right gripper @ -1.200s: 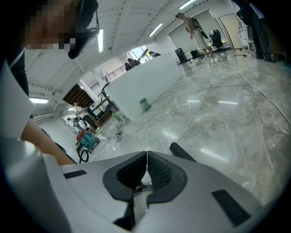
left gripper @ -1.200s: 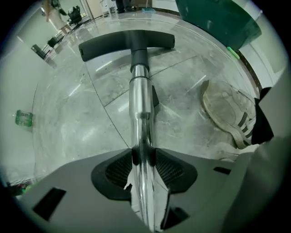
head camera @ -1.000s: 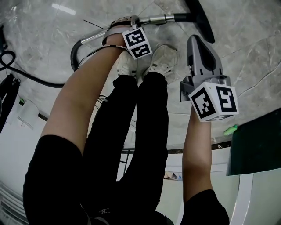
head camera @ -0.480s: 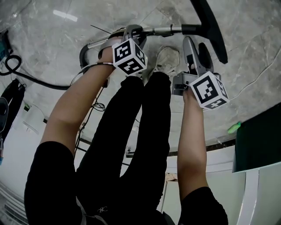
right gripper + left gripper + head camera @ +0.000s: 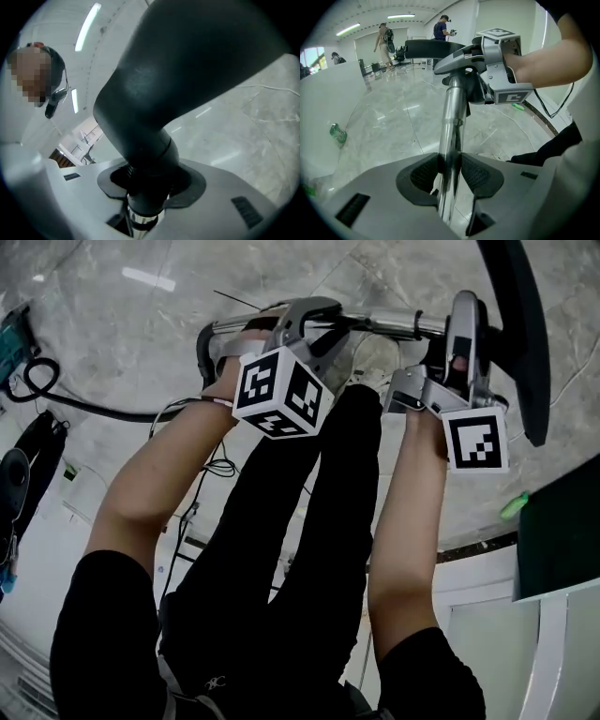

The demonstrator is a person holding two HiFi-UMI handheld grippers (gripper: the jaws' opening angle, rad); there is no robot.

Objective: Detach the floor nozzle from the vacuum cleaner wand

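Risk: left gripper (image 5: 450, 171) clamps shiny metal wand (image 5: 453, 122); right gripper (image 5: 147, 190), jaws just closing, grips neck of black plastic floor nozzle (image 5: 178, 70); skewed pull could jam joint, slip pads.

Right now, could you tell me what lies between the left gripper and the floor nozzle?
Only a short bare stretch of the chrome wand separates the left gripper from the floor nozzle, as the head view shows.
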